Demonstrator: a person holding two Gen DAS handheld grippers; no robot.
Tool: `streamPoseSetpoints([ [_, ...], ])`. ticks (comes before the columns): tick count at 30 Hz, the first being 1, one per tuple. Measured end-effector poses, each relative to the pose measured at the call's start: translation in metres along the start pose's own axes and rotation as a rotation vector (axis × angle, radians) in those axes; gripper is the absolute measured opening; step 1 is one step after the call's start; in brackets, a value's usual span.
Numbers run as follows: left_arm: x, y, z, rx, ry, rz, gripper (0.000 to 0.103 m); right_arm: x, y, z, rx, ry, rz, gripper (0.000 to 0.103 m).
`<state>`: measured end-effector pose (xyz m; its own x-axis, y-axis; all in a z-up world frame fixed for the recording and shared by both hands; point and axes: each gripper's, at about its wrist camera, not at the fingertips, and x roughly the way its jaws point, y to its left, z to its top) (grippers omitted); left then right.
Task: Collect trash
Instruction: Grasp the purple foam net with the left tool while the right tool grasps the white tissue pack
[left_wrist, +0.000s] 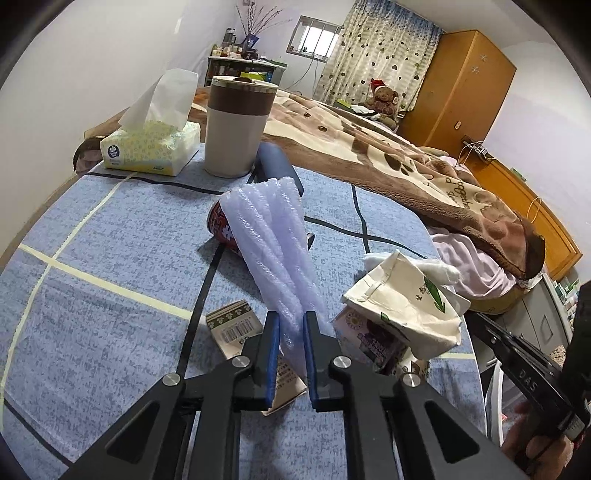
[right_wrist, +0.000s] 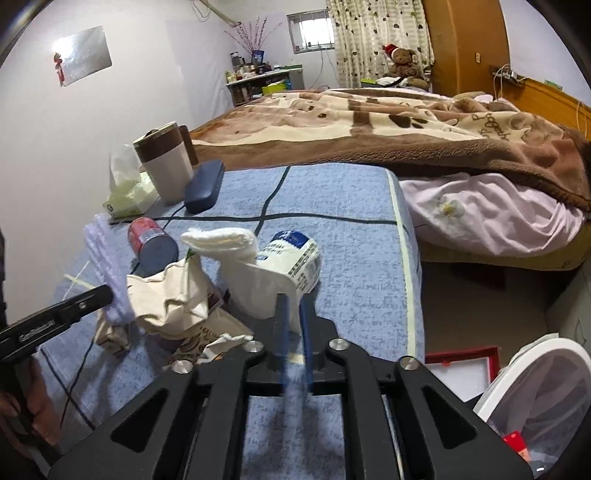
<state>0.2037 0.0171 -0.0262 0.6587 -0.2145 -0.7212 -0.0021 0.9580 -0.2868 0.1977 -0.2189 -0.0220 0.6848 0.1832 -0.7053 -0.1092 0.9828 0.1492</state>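
My left gripper (left_wrist: 291, 323) is shut on the near end of a pale lilac foam wrap (left_wrist: 269, 236), which sticks up and away over the blue cloth-covered table (left_wrist: 110, 258). A red can (left_wrist: 225, 229) lies on its side behind the wrap. In the right wrist view, my right gripper (right_wrist: 294, 306) has the lower corner of a white pouch with a blue label (right_wrist: 288, 258) filling the narrow gap between its blurred fingers. A cream tote bag (right_wrist: 170, 299) is crumpled just left of the pouch, over small cartons (left_wrist: 232, 328). A folded white cloth (right_wrist: 221, 236) lies on top.
A tissue box (left_wrist: 151, 147), a brown-banded cup (left_wrist: 236, 125) and a dark glasses case (right_wrist: 205, 184) stand at the table's far side. A white lined bin (right_wrist: 535, 387) and a red box lid (right_wrist: 461, 365) sit on the floor at lower right. The bed (right_wrist: 406, 122) borders the table.
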Motion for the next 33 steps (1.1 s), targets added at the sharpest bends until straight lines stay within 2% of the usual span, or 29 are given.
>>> streamPoseSetpoints([
  [1, 0.0, 0.002, 0.0, 0.0, 0.001, -0.003, 0.013, 0.002, -0.001, 0.001, -0.004, 0.006, 0.005, 0.05],
  [2, 0.0, 0.002, 0.0, 0.001, 0.002, -0.005, 0.013, 0.006, -0.001, 0.001, -0.009, 0.014, 0.007, 0.055],
  [7, 0.003, 0.003, 0.0, 0.005, 0.014, -0.023, 0.013, 0.022, -0.003, 0.004, -0.03, 0.041, 0.004, 0.055],
  [8, 0.004, 0.003, 0.0, 0.006, 0.017, -0.026, 0.013, 0.023, -0.003, 0.005, -0.034, 0.039, 0.006, 0.051],
  [10, 0.007, 0.004, -0.001, 0.006, 0.022, -0.03, 0.013, 0.027, -0.001, 0.005, -0.044, 0.047, 0.003, 0.019],
  [13, 0.009, 0.005, -0.001, 0.007, 0.027, -0.035, 0.013, 0.026, -0.001, 0.005, -0.043, 0.04, 0.0, 0.007],
  [22, 0.006, 0.002, -0.002, 0.026, 0.023, -0.046, 0.013, 0.01, -0.002, 0.001, -0.022, 0.01, 0.01, 0.003],
  [33, -0.023, -0.012, -0.019, 0.093, 0.003, -0.063, 0.013, -0.042, 0.006, -0.022, -0.013, -0.026, 0.047, 0.002],
])
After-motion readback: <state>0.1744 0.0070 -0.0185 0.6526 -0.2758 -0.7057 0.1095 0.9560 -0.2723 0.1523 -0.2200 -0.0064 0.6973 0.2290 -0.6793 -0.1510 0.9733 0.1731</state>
